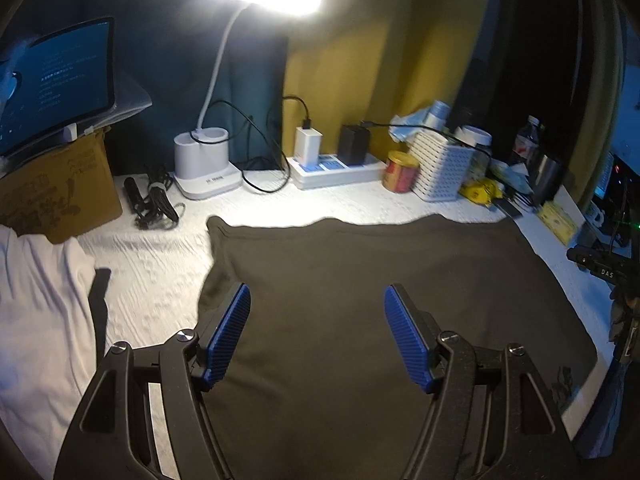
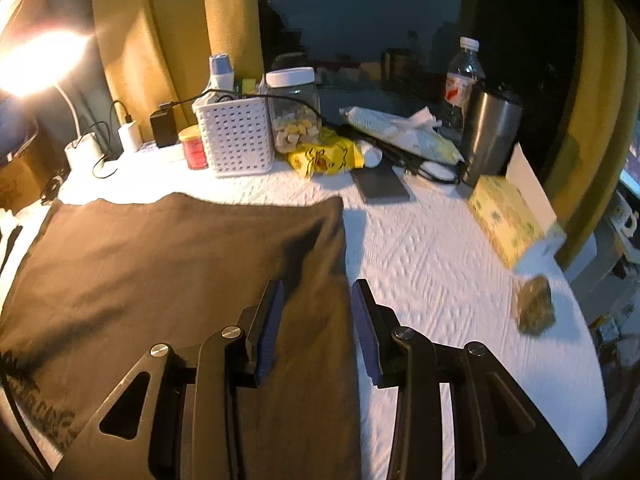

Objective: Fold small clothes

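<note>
A dark brown garment (image 1: 360, 280) lies flat on the white quilted table cover (image 1: 160, 280); it also shows in the right wrist view (image 2: 168, 264), with a dark print near its lower left corner. My left gripper (image 1: 318, 300) is open above the garment's left part, nothing between its blue pads. My right gripper (image 2: 318, 292) is open over the garment's right edge, with one finger over the cloth and the other over the white cover. A white garment (image 1: 36, 320) lies at the left.
At the back stand a lit desk lamp (image 1: 208, 160), a power strip (image 1: 336, 168), a red can (image 1: 400, 172), a white basket (image 2: 236, 136), a jar (image 2: 294, 112), a steel tumbler (image 2: 492, 132) and a water bottle (image 2: 464, 76). A cardboard box (image 1: 56, 192) is at left. A yellow box (image 2: 508, 216) and a small crumpled lump (image 2: 536, 306) are at right.
</note>
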The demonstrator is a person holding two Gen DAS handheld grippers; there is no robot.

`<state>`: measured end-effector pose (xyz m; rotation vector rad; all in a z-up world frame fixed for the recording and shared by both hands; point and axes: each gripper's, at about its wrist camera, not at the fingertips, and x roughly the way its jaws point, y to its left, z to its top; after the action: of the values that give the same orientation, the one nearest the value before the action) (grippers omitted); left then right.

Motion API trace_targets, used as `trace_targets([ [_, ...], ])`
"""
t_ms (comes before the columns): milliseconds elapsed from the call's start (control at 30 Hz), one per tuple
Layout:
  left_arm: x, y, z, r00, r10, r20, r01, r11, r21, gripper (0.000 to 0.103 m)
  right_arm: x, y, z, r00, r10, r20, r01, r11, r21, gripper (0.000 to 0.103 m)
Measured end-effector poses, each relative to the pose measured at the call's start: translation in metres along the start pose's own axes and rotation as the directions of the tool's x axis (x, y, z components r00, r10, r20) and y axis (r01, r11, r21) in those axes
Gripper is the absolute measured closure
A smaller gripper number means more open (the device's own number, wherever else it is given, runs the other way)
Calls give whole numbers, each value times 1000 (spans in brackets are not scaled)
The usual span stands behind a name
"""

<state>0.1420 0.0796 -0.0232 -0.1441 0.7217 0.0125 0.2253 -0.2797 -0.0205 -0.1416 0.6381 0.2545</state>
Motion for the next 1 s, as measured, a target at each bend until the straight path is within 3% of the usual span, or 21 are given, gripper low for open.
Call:
trace_targets([
  [400, -16, -37, -42, 998, -41, -45, 44, 997, 57, 33, -30, 4, -61, 999, 22, -45, -19, 998, 59, 65],
  [433, -18, -39, -44, 998, -44, -46, 46, 997, 61, 33, -32, 5, -65, 999, 23, -44, -20, 998, 62, 58],
  [467, -20, -42, -47, 998, -47, -48, 51, 996, 67, 33, -33, 6, -68, 999, 23, -43, -20, 998, 64, 44],
  [533, -22, -45, -51, 997, -51, -53, 55, 996, 72, 33, -38, 8, -78, 999, 23, -42, -20, 997, 72, 35],
  [800, -31, -60, -68, 995, -64, -70, 71, 992, 104, 33, -66, 18, -107, 999, 34, -41, -30, 996, 83, 34],
  [1000, -32, -67, -82, 994, -61, -87, 71, 992, 107, 32, -83, 18, -140, 995, 37, -91, -26, 993, 119, 34],
])
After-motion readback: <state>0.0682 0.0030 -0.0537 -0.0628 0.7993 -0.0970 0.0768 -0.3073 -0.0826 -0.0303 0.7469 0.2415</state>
